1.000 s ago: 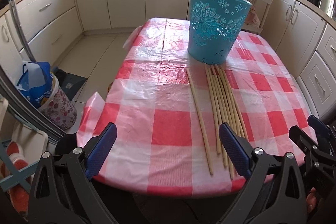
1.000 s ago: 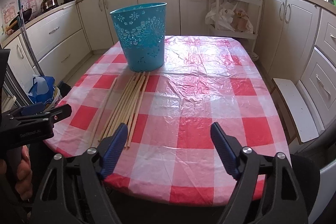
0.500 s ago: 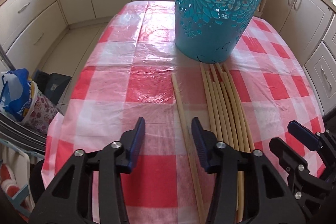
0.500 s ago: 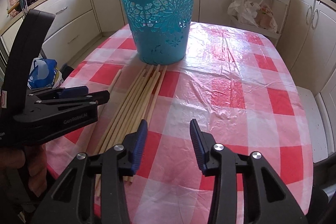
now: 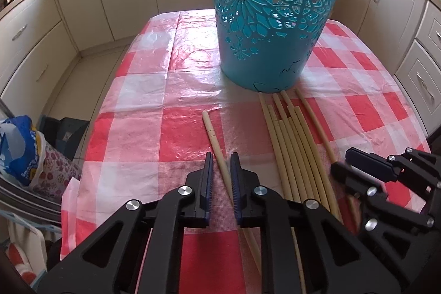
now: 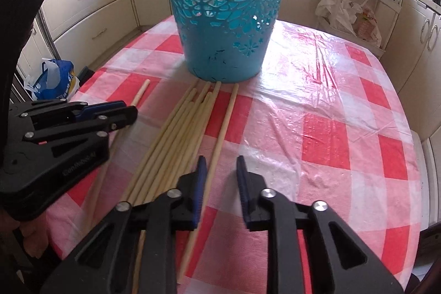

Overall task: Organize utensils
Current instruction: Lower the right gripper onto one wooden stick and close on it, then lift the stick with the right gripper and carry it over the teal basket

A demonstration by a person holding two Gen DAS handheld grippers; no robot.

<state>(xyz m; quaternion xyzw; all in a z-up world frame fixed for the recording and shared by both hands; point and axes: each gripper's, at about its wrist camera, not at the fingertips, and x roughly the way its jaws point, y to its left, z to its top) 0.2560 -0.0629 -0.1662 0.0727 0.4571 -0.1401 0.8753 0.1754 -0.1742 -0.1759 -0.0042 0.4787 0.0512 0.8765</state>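
Cream kitchen cabinets (image 5: pixel 82 4) ring the room, and in the middle stands a bench (image 5: pixel 154 90) under a red-and-white checked plastic cloth. A teal cut-out basket (image 5: pixel 273 13) stands upright on the cloth, toward the far end.

Pale wooden sticks lie flat on the bench with their far ends just in front of the basket's base. Most form a tight bundle of sticks (image 5: pixel 292 145), touching side by side. One single stick (image 5: pixel 217 148) lies apart from the bundle on its left in the left wrist view.

The left hand-held gripper (image 5: pixel 222 170) is over that single stick, which runs between its two blue pads. Its jaws have just been closing and now stand nearly together, with only a narrow slot between them; the stick fills most of that slot, but whether the pads actually press on it I cannot tell.

The right hand-held gripper (image 6: pixel 220 175) is at the bundle's other edge. The outermost stick (image 6: pixel 223 128), slightly separate from the bundle, passes just inside its left pad. These jaws have also just been closing, yet a clear gap remains between the stick and the right pad, so nothing is clamped.

In the right wrist view the left gripper shows at the left edge, low over the single stick.
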